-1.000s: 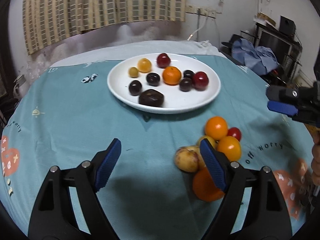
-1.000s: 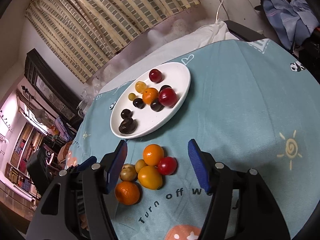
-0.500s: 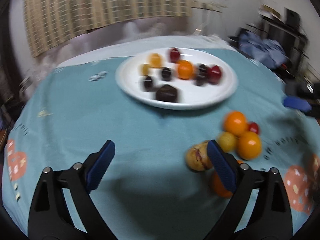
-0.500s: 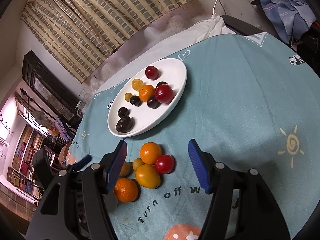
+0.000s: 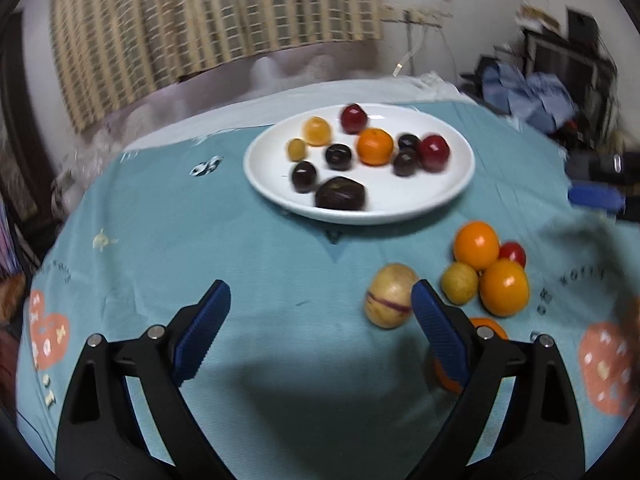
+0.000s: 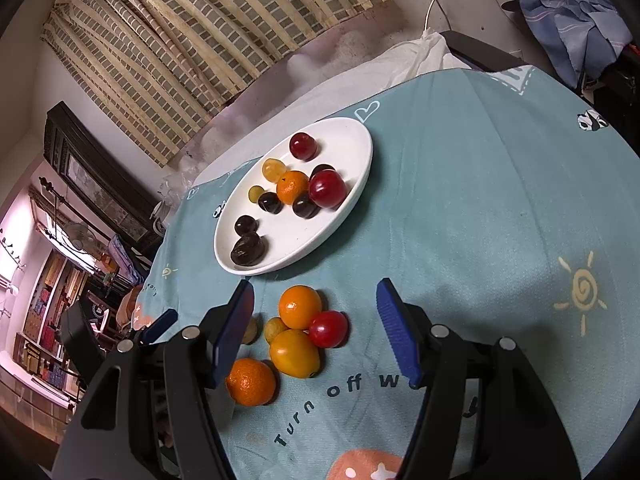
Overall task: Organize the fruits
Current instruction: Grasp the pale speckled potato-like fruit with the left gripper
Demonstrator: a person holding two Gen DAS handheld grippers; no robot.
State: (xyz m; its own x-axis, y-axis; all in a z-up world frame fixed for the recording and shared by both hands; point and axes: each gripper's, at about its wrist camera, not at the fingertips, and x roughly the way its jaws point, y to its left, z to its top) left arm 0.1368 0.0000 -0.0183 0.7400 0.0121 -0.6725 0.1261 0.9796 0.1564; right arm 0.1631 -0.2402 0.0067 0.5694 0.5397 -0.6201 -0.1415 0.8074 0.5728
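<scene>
A white plate (image 5: 452, 196) (image 6: 352, 152) holds several fruits: dark plums, red ones, an orange, yellow ones. A loose cluster lies on the teal cloth in front of it: an orange (image 5: 476, 245) (image 6: 300, 306), a red tomato (image 5: 513, 253) (image 6: 328, 329), a yellow-orange fruit (image 5: 504, 287) (image 6: 295, 353), a small yellow fruit (image 5: 459, 282), a tan striped fruit (image 5: 388, 300) and a mandarin (image 6: 251, 381). My left gripper (image 5: 320, 324) is open and empty, left of the cluster. My right gripper (image 6: 316, 328) is open, its fingers either side of the cluster.
The round table's teal cloth (image 5: 200, 240) carries printed words and pictures. A striped curtain (image 5: 200, 20) hangs behind. Clothes and furniture (image 5: 536, 92) stand at the right beyond the table edge.
The left gripper has moved left and back, so the plate and cluster shifted right in its view. The right gripper has eased closer over the cluster.
</scene>
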